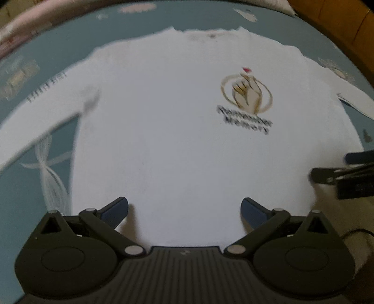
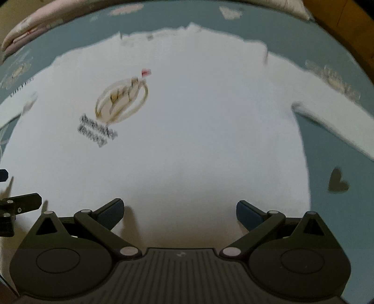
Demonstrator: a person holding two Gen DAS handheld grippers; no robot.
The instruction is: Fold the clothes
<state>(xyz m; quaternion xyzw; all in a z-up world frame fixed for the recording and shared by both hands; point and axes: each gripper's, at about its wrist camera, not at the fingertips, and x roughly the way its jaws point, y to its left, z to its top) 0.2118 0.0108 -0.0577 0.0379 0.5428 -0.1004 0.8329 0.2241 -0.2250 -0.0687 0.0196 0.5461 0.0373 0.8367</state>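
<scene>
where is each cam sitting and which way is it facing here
Left wrist: rides on the left gripper above the hem, looking up the white long-sleeved shirt toward its collar; its open fingers show, and the right gripper enters at the edge.
Right wrist: rides on the right gripper, facing the same way; its open fingers show, with the left gripper at the edge.
Shared: shirt, printed logo, blue patterned bedsheet.
</scene>
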